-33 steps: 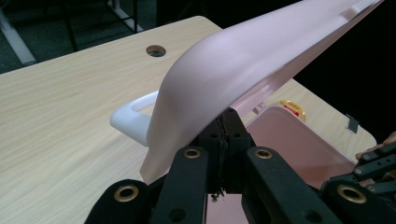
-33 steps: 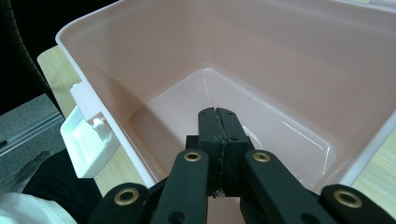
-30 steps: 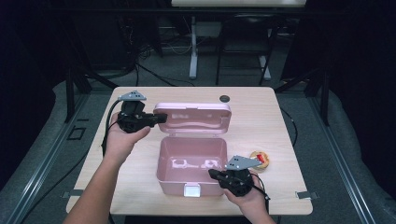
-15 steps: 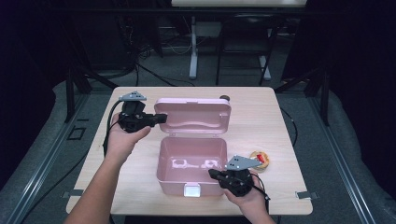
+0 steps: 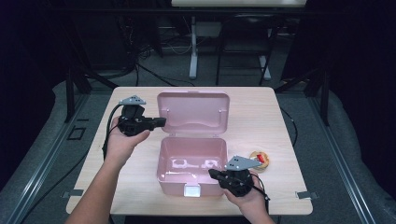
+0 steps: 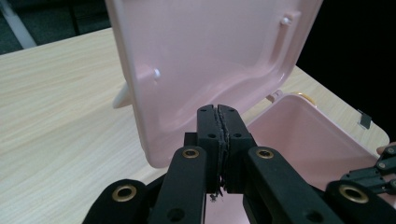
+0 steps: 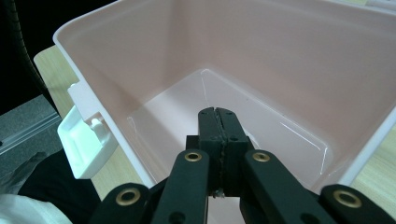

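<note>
Pink box [image 5: 191, 163] sits near the middle of the worktop [image 5: 280, 116], towards the person's edge, its long axis running side to side across the high view. Its mouth faces up, and the white latch [image 5: 191, 190] on the front wall points at the person. The lid [image 5: 194, 112] stands up on the far edge, inner face turned this way, tilted slightly back.

Left tongs [image 5: 159, 122] are pressed together with nothing between them, tips right at the lid's left edge; touching or just short, hard to call from above. Right tongs [image 5: 212, 174] are also together and bare, hanging over the box's front right corner.

The left gripper view puts the closed tips [image 6: 218, 112] right against the lid's [image 6: 210, 51] inner face, with moulded ridges and two small pegs that the high view blurs out. The right gripper view looks straight down into the box [image 7: 280, 60], glossy bare floor, tips [image 7: 217, 114] inside the rim, latch [image 7: 84, 140] jutting off the outer wall at left. From above, there's a small round yellow and red thing [image 5: 259, 159] just beside the box's right side.
</note>
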Demonstrator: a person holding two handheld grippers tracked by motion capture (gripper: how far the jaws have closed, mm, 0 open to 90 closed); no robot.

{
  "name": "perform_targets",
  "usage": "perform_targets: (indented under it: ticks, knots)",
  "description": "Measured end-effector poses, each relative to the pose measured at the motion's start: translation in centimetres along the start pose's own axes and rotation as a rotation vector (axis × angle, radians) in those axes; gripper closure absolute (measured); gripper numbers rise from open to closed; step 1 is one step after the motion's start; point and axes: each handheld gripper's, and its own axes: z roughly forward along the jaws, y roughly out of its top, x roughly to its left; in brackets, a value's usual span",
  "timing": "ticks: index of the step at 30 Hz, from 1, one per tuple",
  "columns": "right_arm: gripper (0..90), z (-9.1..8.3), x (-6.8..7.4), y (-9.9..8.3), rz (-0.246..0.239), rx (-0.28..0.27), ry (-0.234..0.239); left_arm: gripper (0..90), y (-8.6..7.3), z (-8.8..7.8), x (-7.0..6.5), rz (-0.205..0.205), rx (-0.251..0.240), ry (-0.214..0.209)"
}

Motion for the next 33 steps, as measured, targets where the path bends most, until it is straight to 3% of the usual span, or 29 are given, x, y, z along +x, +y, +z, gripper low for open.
perform_targets:
  ticks: [4, 11, 15, 22, 26, 33]
  knots:
    - [90.0, 0.0, 0.0, 0.0, -0.003, 0.002, 0.001, 87.4, -0.8, -0.2, -0.1, 0.006, -0.001, -0.006]
    - [90.0, 0.0, 0.0, 0.0, -0.005, -0.003, 0.003, 80.7, -3.6, -0.7, 0.0, 0.006, 0.002, 0.003]
    - [90.0, 0.0, -0.1, -0.1, -0.003, -0.004, 0.006, 77.2, -4.9, -1.0, 0.0, -0.015, -0.008, -0.022]
    - [90.0, 0.0, 0.0, -0.1, -0.009, -0.009, -0.007, 69.0, -6.5, -1.1, -1.2, 0.045, 0.019, -0.050]
    - [89.8, 0.0, 0.0, -0.1, -0.010, -0.015, -0.002, 66.2, -7.0, -1.6, -1.8, 0.050, 0.011, -0.072]
    - [77.7, -0.2, -0.1, 0.3, 0.000, -0.046, -0.006, 62.7, -7.7, -1.8, -1.7, 0.039, 0.010, -0.065]
